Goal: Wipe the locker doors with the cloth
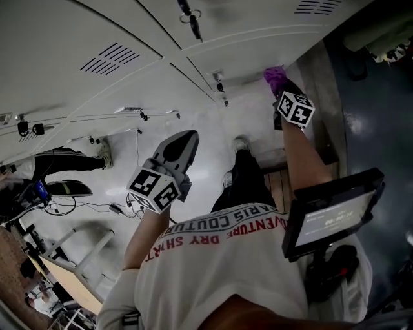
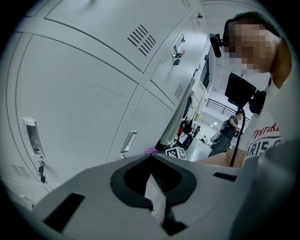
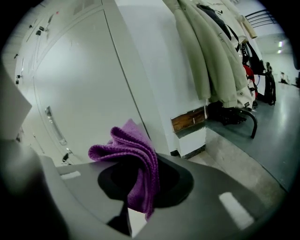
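Note:
Grey locker doors run across the top of the head view. My right gripper is shut on a crumpled purple cloth, held up near the end door of the row; whether the cloth touches the door I cannot tell. In the right gripper view the cloth bulges out between the jaws of my right gripper, with a door just beyond. My left gripper hangs away from the lockers, shut and holding nothing. From the left gripper view, my left gripper points along the doors.
Keys hang from locks, and handles stick out of the doors. Pale coats hang past the locker end, above a wooden plinth. A small monitor sits at my chest. Cables and chairs lie on the floor.

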